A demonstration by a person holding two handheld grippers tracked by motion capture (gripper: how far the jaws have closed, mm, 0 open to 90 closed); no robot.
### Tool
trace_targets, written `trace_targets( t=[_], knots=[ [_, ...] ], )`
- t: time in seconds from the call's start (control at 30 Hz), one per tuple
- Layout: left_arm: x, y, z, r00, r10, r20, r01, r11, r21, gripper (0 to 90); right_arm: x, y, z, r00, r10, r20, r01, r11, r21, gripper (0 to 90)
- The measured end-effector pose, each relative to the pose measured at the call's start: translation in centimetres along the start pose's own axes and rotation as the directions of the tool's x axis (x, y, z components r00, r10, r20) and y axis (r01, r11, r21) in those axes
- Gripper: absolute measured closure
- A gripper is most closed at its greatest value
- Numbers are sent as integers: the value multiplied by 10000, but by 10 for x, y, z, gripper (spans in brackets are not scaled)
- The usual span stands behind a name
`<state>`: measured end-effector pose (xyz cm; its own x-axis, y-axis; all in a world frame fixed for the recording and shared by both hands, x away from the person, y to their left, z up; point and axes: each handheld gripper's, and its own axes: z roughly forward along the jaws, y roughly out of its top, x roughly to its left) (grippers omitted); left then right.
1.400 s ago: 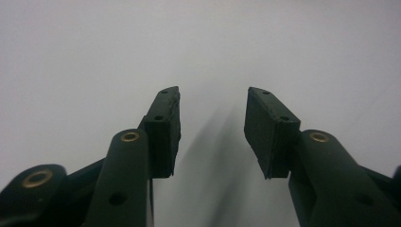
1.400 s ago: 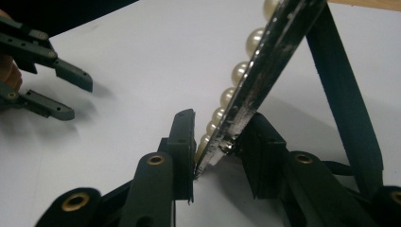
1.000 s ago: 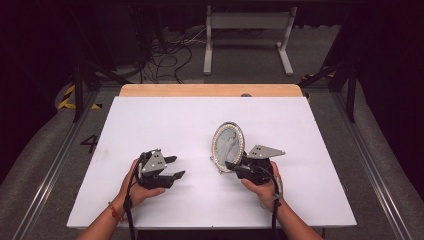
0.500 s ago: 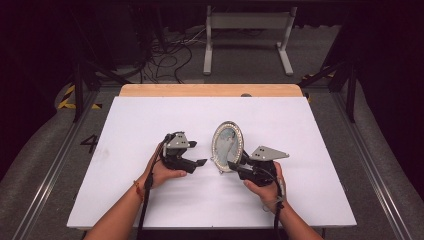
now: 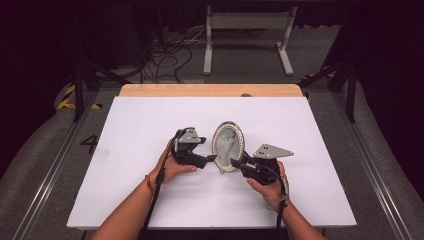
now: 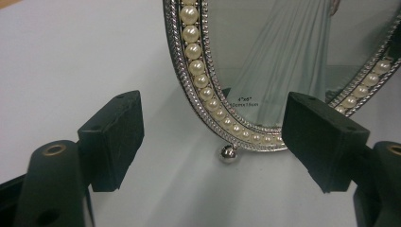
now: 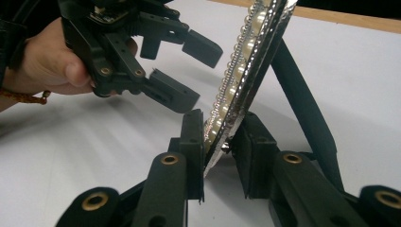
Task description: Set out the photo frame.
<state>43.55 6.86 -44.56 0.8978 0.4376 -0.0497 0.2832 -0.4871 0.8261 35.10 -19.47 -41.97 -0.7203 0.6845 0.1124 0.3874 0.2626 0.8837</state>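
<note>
An oval silver photo frame [image 5: 228,145] rimmed with pearls stands upright on the white table [image 5: 150,125], propped on its black back leg [image 7: 298,99]. My right gripper [image 5: 236,163] is shut on the frame's lower rim [image 7: 246,61]; its jaws have just been closing, and the pads [image 7: 191,142] press the rim from front and back. My left gripper [image 5: 210,159] is open just left of the frame, its jaws having just been opening. In the left gripper view the lower pearl rim [image 6: 208,94] and a small ball foot [image 6: 228,153] lie between the open pads [image 6: 118,135], untouched. The left gripper [image 7: 196,73] also shows in the right gripper view.
A wooden strip [image 5: 210,90] runs along the table's far edge. Behind it are floor cables [image 5: 170,55] and a grey metal stand [image 5: 245,30]. Metal rails [image 5: 55,165] flank the table on both sides.
My left gripper has moved right across the table up to the frame, with its jaws wider apart. The frame has turned from a tilt to upright. The right hand has stayed in place.
</note>
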Motion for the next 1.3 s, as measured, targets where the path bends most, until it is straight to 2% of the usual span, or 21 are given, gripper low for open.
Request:
trace_targets(
  t=[0.1, 0.17, 0.2, 0.27, 0.43, 0.63, 0.87, 0.97, 1.07, 1.13, 1.2, 1.3],
  knots=[
    [0, 1, 6, 9997, -140, 208, 134, 9995, 289, 212, -3, 0, -1, 9999, 123, -110, -122, 9999, 75, 757],
    [0, 1, 6, 9995, -195, 257, 190, 9996, 210, 211, -4, 0, -1, 9998, 134, -165, -133, 9999, 83, 759],
    [0, 4, 8, 9982, -389, 459, 386, 9992, 70, 209, -5, 0, 0, 9998, 112, -177, -111, 9999, 91, 758],
    [0, 5, 9, 9984, -295, 485, 292, 9996, 61, 202, -5, 1, -1, 9998, 47, -177, -45, 9999, 121, 758],
    [0, 4, 16, 9957, -254, 895, 231, 9994, 273, 196, -6, 2, 0, 9998, -23, -216, 28, 9997, 227, 762],
    [-1, 4, 18, 9925, -127, 1218, 96, 9996, 258, 232, -10, 5, 1, 9993, -62, -361, 73, 9995, 311, 765],
    [0, 3, 10, 9927, -160, 1199, 106, 9989, 461, 292, -9, 4, 1, 9997, -31, -229, 37, 9996, 295, 763],
    [-2, 1, 7, 9957, 189, 904, -230, 9988, 440, 326, -9, 3, 1, 9999, -19, -119, 23, 9997, 263, 759],
    [0, 0, 6, 9951, 90, 989, -130, 9992, 391, 334, -9, 3, 1, 10000, -12, -64, 14, 9997, 228, 755],
    [2, 1, 5, 9969, 17, 785, -32, 9998, 184, 299, -6, 3, 0, 9994, -207, 267, 201, 9995, 241, 720],
    [4, 2, 3, 9976, -203, 663, 204, 9998, -1, 278, -4, 3, -5, 9993, -251, 285, 248, 9996, 111, 668],
    [5, 3, 4, 9970, -395, 663, 405, 9991, -142, 276, -3, 5, -14, 9981, -476, 388, 477, 9989, -13, 717]
  ],
)
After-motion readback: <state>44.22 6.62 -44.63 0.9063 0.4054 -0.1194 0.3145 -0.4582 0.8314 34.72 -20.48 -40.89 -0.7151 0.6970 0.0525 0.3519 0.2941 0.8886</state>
